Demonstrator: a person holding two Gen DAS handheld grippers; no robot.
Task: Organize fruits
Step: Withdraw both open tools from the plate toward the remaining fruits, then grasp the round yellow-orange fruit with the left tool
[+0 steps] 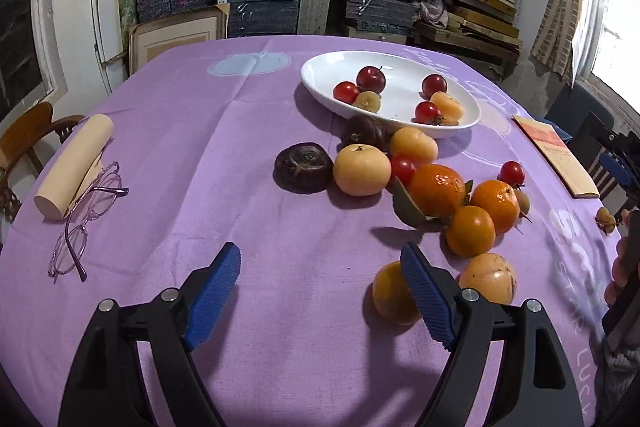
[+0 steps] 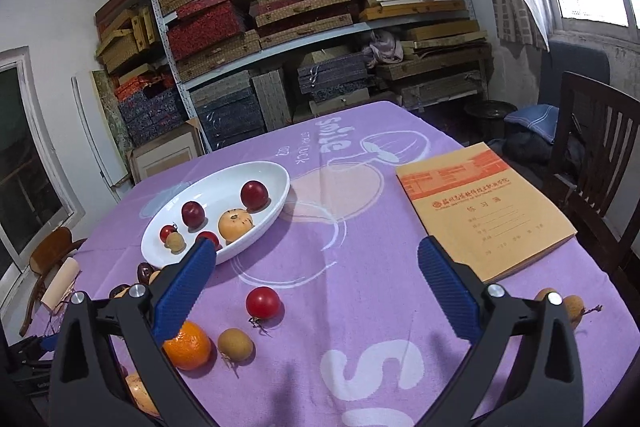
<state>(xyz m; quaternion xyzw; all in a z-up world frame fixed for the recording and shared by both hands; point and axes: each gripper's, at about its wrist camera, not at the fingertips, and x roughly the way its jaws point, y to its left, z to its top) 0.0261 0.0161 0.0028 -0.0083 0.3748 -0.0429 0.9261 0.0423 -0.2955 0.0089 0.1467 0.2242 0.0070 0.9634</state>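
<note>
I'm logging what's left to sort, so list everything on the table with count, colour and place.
Dish: one, white, far centre; six small fruits inside.
Oranges: three, orange, clustered right of centre.
Yellow fruits: four, pale orange-yellow, two by the dish, two near the fingers.
Dark fruits: two, brown-purple, below the dish.
Loose tomatoes: two, red, among the pile.
Glasses: one pair, purple, left edge.
Paper roll: one, cream, left.
Notebook: one, tan, right.
Tablecloth: one, purple.
Left gripper: open, empty.
Right gripper: open, empty.
</note>
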